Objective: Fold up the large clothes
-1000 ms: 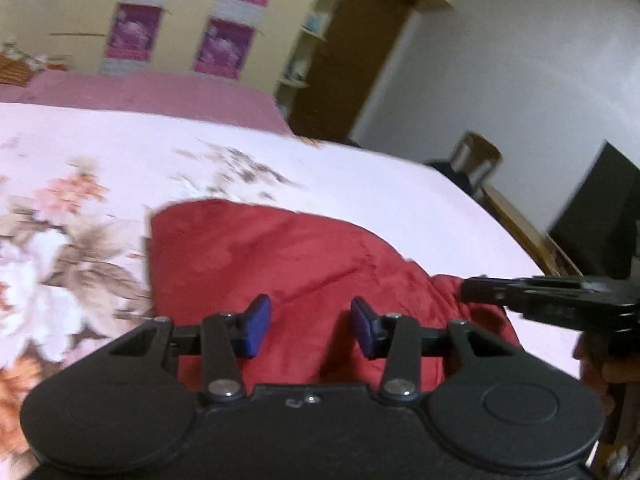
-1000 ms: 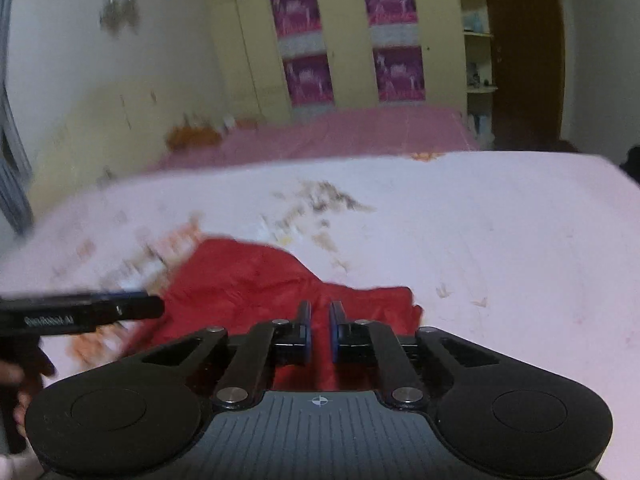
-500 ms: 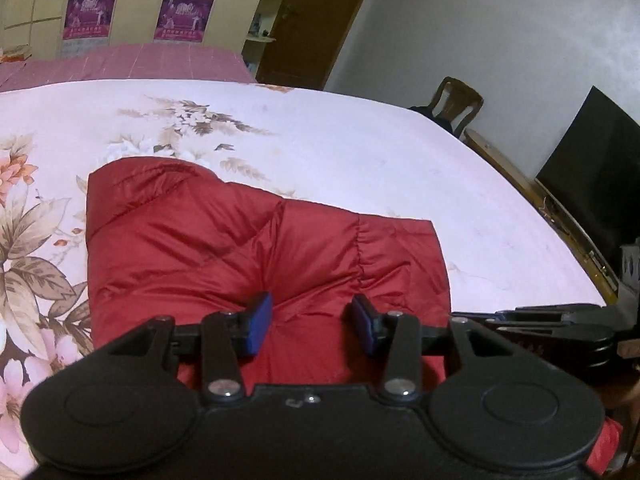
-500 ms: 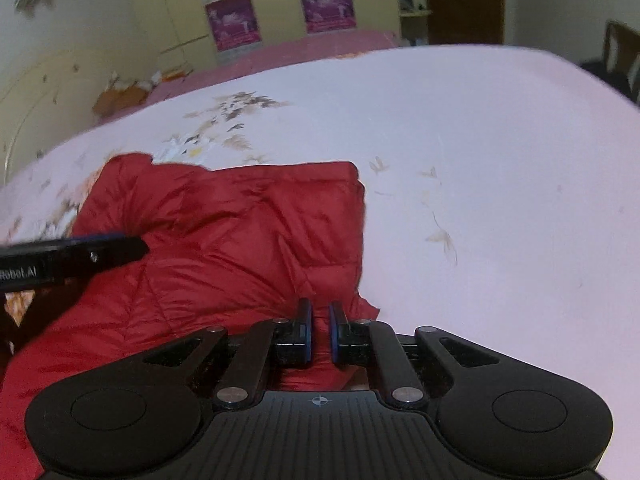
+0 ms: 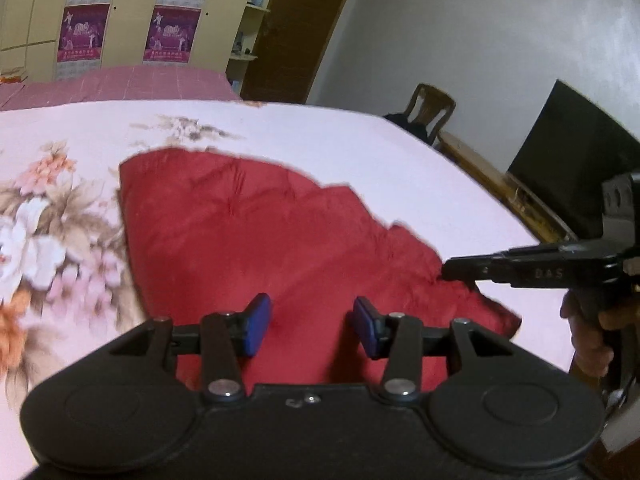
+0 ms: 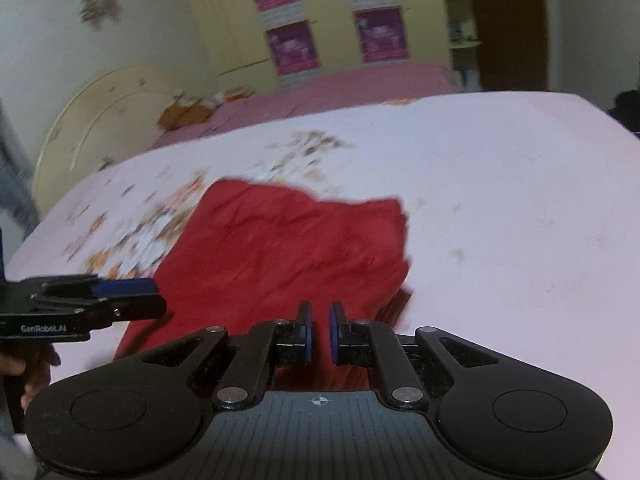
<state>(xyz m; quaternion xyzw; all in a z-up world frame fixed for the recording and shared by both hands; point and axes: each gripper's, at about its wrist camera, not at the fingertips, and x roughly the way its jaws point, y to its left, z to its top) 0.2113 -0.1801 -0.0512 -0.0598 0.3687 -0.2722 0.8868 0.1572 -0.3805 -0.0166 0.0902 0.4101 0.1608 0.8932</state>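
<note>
A red quilted jacket [image 5: 248, 232] [image 6: 288, 248] lies crumpled flat on a bed with a pale pink floral sheet [image 5: 360, 148] [image 6: 500, 200]. My left gripper [image 5: 310, 320] is open above the jacket's near part, with only cloth below its blue pads [image 5: 256, 324]. In the right wrist view the left gripper [image 6: 132, 296] comes in from the left, beside the jacket's left edge. My right gripper [image 6: 319, 320] is shut over the jacket's near right corner. Seen from the left, the right gripper [image 5: 446, 272] has its tip at the jacket's right edge. Whether it pinches cloth does not show.
A wooden chair [image 5: 430, 110], a low wooden bench [image 5: 492, 176] and a dark screen [image 5: 572, 152] stand past the bed's right side. A second bed with a pink cover [image 5: 120, 84] and a yellow wardrobe with posters [image 5: 168, 36] are behind. A curved headboard [image 6: 100, 112] stands far left.
Both views dipped close over the jacket half a second ago and have since lifted and swung back, with blur. The jacket lies much as before. Both grippers' jaws look the same.
</note>
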